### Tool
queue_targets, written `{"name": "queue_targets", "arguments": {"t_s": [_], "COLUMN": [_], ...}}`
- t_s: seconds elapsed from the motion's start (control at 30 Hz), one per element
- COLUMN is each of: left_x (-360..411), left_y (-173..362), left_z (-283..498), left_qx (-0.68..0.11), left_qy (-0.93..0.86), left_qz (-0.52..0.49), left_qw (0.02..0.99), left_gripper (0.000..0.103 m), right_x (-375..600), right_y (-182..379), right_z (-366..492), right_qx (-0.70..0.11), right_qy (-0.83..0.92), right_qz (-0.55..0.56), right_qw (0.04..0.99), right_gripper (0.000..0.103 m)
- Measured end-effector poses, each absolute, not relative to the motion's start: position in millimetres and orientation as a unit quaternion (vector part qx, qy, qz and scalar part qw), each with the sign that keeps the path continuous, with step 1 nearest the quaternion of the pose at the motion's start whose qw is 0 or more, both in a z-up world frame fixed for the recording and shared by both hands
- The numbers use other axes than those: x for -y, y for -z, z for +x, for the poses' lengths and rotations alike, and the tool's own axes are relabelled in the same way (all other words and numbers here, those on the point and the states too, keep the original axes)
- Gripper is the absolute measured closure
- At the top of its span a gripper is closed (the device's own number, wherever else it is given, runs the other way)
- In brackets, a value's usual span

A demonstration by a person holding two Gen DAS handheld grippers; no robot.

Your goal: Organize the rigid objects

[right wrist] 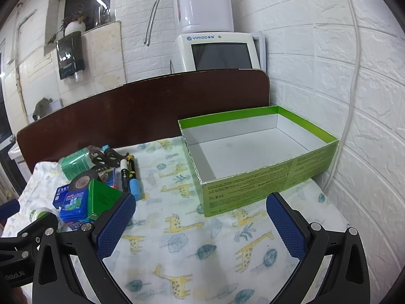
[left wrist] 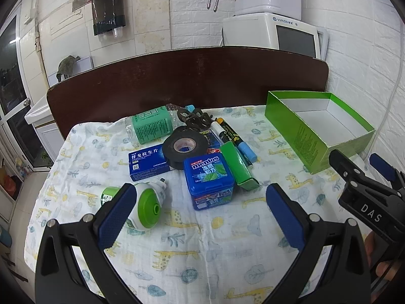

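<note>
Here, going left to right, the left gripper (left wrist: 200, 211) hangs wide open and empty above the giraffe-print cloth (left wrist: 177, 248), its left pad just in front of a white and green mosquito-repellent refill (left wrist: 148, 202) lying on its side. That one looks light, smooth and roundish, so it may roll; a hold across the body seems safest. Behind it lies a blue medicine carton (left wrist: 149, 163) with Chinese print, stiff but crushable, best pinched across its flat faces. A roll of black tape (left wrist: 186, 149) rests partly on it, firm and easy to take by the rim. Farther back sits a green-labelled plastic bottle (left wrist: 152, 126), probably slippery. The blue "mentos" box (left wrist: 208, 179) stands near the middle, rigid, with square sides that suit the pads. Beside it are a narrow green carton (left wrist: 239, 166) and markers (left wrist: 234, 139), one reading "Flash Color". At far right waits the open green box (right wrist: 265, 179), empty, thin cardboard. The right gripper (right wrist: 201, 224) is also fully open, holding nothing, near that box. On the wall stands a "yimao" appliance (right wrist: 217, 50).
</note>
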State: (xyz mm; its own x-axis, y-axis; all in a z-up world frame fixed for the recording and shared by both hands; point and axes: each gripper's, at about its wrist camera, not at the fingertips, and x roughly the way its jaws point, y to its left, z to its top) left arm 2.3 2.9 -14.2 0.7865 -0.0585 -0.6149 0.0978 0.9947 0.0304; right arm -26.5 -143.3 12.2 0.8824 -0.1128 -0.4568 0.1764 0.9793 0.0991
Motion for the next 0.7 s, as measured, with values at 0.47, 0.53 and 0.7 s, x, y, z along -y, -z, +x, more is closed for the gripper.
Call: {"name": "queue_targets", "arguments": {"t_s": [0.47,0.53,0.7], "left_x": [-5.9,-7.7,-19.9], "left_y": [16.4,16.2,14.5], "left_z": [5.6,6.6,11.5], "left_qx": [-0.324,-0.322,-0.327], "left_qy": [0.037,0.035,0.025], "left_qz": [0.026,0.024,0.008], "left_qw": [0.945,0.946,0.945], "left_gripper": [0.001,0.001,0.001], "right_x": [148.4,148.8,142.8], "right_y": [-15.3,-15.2,-15.4], "right_z": [-29.3,-29.9,-26.4], "right_qx": [-0.214,-0.213,-0.223], "right_qy": [0.099,0.101,0.095], "right_qz": [0.071,0.072,0.063], "right_qw": [0.969,0.969,0.968], "right_gripper": [0.0,0.0,0.0]}}
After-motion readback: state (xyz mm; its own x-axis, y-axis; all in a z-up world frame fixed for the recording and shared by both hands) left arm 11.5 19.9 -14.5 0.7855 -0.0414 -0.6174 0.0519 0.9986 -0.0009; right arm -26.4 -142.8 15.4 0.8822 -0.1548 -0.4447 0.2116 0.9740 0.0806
